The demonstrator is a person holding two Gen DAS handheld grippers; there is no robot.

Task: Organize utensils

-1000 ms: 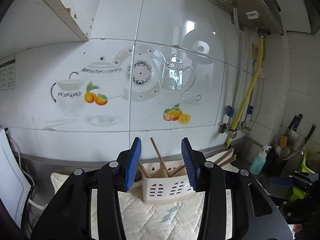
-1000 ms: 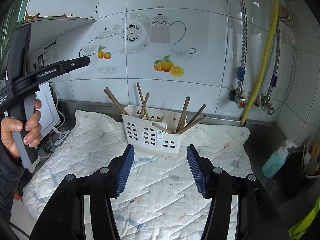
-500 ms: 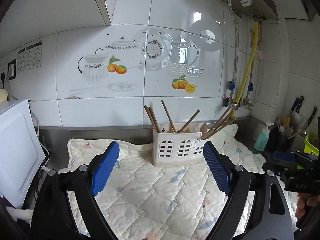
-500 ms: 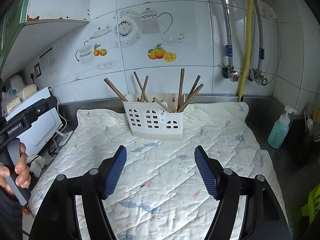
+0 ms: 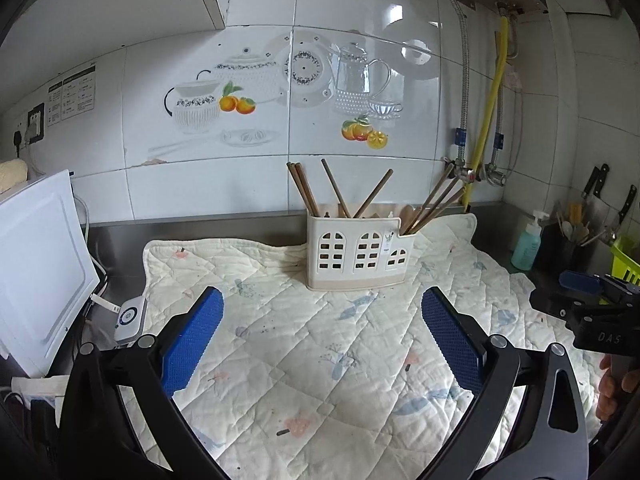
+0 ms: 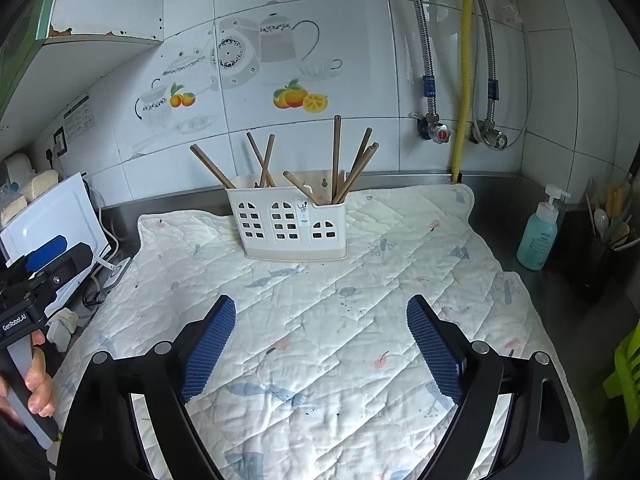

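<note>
Now we hold both tools back from the white utensil holder (image 5: 358, 248), which stands upright near the back edge of the quilted mat (image 5: 328, 352), brown chopsticks (image 5: 304, 190) leaning out of its compartments. A second ago our left gripper (image 5: 322, 340) sat close in front of the holder with its blue pads narrow; since then it has drawn away and lower, and its jaws are opening wide over bare mat, nothing between them. Our right gripper (image 6: 320, 346) has also sunk a little, its jaws opening too, empty.
</note>
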